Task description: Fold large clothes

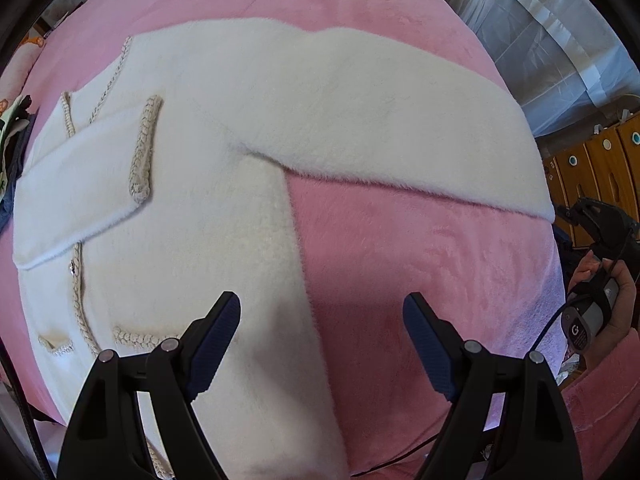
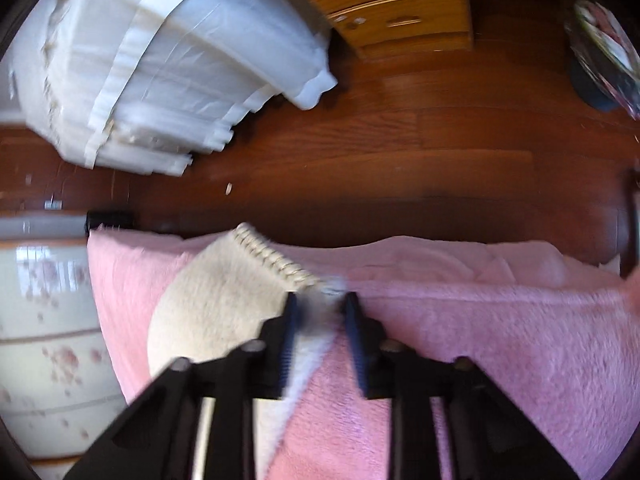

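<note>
A fluffy white cardigan (image 1: pixel 208 152) with beige braided trim lies flat on a pink blanket (image 1: pixel 420 264). One sleeve is folded across its chest; the other sleeve (image 1: pixel 400 148) stretches out to the right. My left gripper (image 1: pixel 322 316) is open and empty, hovering over the cardigan's lower side edge. My right gripper (image 2: pixel 320 304) has its jaws narrowed around the corner of the outstretched sleeve's cuff (image 2: pixel 256 276), near the bed edge. It also shows at the right edge of the left wrist view (image 1: pixel 592 220).
Past the bed edge lies a dark wooden floor (image 2: pixel 400 140). White plastic-wrapped bundles (image 2: pixel 160 60) and a wooden drawer cabinet (image 2: pixel 392 4) stand beyond it. A pale floral surface (image 2: pixel 44 340) sits left of the bed. Dark clothes (image 1: pixel 12 148) lie at the blanket's left edge.
</note>
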`<action>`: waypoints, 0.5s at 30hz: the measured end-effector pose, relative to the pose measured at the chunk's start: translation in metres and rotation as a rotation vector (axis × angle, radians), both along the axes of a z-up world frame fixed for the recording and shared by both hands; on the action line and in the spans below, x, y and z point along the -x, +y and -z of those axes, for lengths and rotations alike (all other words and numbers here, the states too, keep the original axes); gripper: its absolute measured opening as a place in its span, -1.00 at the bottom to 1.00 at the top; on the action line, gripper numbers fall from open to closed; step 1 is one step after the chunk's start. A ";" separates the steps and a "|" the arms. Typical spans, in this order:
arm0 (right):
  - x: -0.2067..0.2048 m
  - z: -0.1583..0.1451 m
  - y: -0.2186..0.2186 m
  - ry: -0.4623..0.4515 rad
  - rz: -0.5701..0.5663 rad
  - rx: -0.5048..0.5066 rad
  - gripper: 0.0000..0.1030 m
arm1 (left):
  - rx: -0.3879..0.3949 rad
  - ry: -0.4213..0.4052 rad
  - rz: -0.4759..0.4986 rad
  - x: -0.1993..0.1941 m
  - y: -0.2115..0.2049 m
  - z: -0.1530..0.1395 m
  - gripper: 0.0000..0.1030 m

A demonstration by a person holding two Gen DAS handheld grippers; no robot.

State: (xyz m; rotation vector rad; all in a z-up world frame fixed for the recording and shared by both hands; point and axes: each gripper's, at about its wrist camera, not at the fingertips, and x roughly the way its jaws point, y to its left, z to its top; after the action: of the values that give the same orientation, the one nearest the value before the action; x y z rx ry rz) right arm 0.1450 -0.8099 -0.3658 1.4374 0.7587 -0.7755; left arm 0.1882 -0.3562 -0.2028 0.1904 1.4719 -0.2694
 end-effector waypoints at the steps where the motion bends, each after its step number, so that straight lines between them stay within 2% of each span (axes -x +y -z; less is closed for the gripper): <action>1: 0.003 0.001 0.000 -0.020 0.013 -0.005 -0.69 | -0.001 -0.005 -0.003 0.002 0.004 -0.001 0.60; 3: 0.007 -0.001 -0.001 -0.055 0.019 0.010 -0.77 | -0.005 -0.014 -0.011 0.004 0.012 -0.003 0.60; 8: 0.009 -0.029 0.000 -0.096 -0.009 0.107 -0.81 | -0.003 -0.033 -0.051 0.009 0.040 -0.008 0.60; 12: 0.008 -0.066 0.012 -0.123 -0.048 0.219 -0.82 | -0.012 -0.066 -0.095 0.009 0.066 -0.015 0.60; 15: 0.000 -0.106 0.031 -0.143 -0.109 0.329 -0.83 | -0.015 -0.089 -0.111 0.008 0.088 -0.021 0.60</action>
State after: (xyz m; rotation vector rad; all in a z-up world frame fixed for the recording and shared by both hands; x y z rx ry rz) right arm 0.1447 -0.7788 -0.2601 1.1324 0.5651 -0.6708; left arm 0.1806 -0.2682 -0.1814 0.1306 1.3912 -0.1581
